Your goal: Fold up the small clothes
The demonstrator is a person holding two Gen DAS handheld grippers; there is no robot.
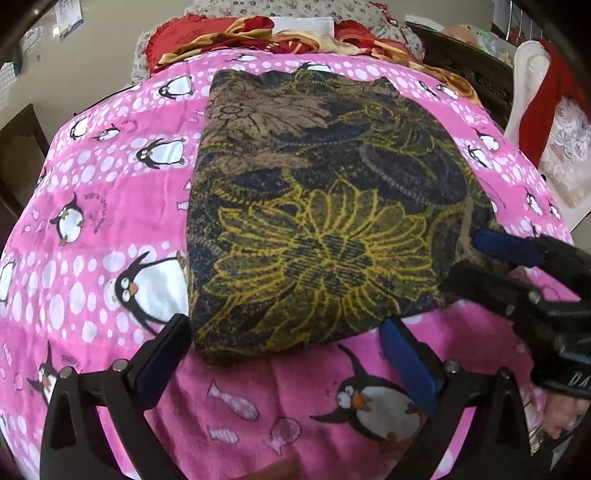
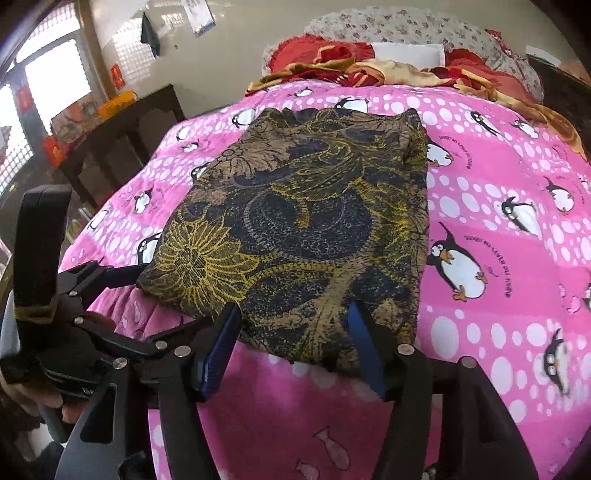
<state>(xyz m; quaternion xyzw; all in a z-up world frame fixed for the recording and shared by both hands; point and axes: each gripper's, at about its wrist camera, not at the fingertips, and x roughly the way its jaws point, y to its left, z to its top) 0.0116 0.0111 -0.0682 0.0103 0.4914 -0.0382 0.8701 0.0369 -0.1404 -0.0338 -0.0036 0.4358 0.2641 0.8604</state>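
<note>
A folded dark cloth with yellow and tan flower print (image 1: 317, 206) lies flat on the pink penguin blanket (image 1: 92, 229). My left gripper (image 1: 284, 326) stands open at the cloth's near left corner, and its blue pads (image 1: 406, 362) are wide apart on either side of the hem. My right gripper (image 2: 293, 310) is open too. The near right edge of the cloth (image 2: 295, 229) lies between its blue pads (image 2: 364, 343), which do not press on it. Each gripper shows in the other's view: the right gripper (image 1: 480, 260) at the cloth's right corner, the left gripper (image 2: 125, 277) at its left corner.
Red and gold bedding (image 1: 236, 33) and a floral pillow (image 2: 406, 26) are heaped at the bed's far end. A dark wooden cabinet (image 2: 122, 140) stands off the left side. A white chair with red fabric (image 1: 543, 96) is on the right. A hand (image 2: 48, 398) holds the left gripper.
</note>
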